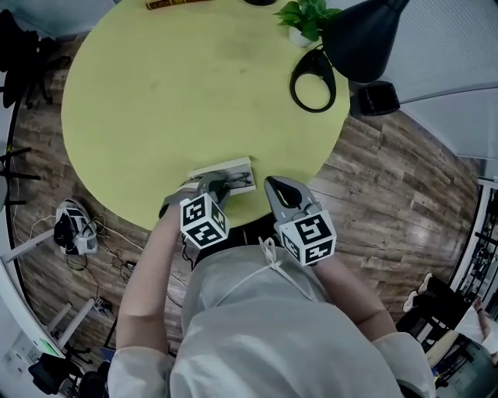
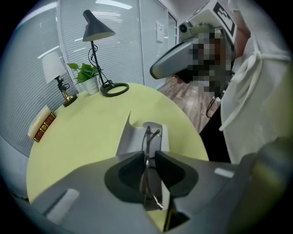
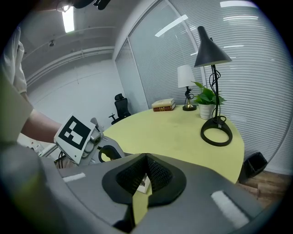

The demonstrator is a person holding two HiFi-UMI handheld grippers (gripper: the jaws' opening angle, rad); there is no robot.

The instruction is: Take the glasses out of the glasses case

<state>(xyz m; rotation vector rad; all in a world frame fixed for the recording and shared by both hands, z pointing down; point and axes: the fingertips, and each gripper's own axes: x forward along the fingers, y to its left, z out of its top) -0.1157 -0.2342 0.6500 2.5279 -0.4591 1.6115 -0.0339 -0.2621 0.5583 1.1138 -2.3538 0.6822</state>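
Observation:
An open pale glasses case (image 1: 227, 171) lies at the near edge of the round yellow-green table (image 1: 156, 93). My left gripper (image 1: 215, 185) is over the case, shut on the thin dark-framed glasses (image 2: 149, 135). In the left gripper view the glasses run from between the jaws (image 2: 147, 157) down into the case (image 2: 132, 137); whether they still touch it is hard to tell. My right gripper (image 1: 274, 186) hovers just right of the case at the table edge, shut with nothing in it (image 3: 145, 158). A corner of the case shows below its jaws.
At the far right of the table a black desk lamp with a ring base (image 1: 313, 82) stands beside a potted plant (image 1: 305, 19). Books (image 2: 42, 124) and a small white lamp (image 2: 55, 68) sit at the far edge. A black bin (image 1: 377, 99) stands on the wooden floor.

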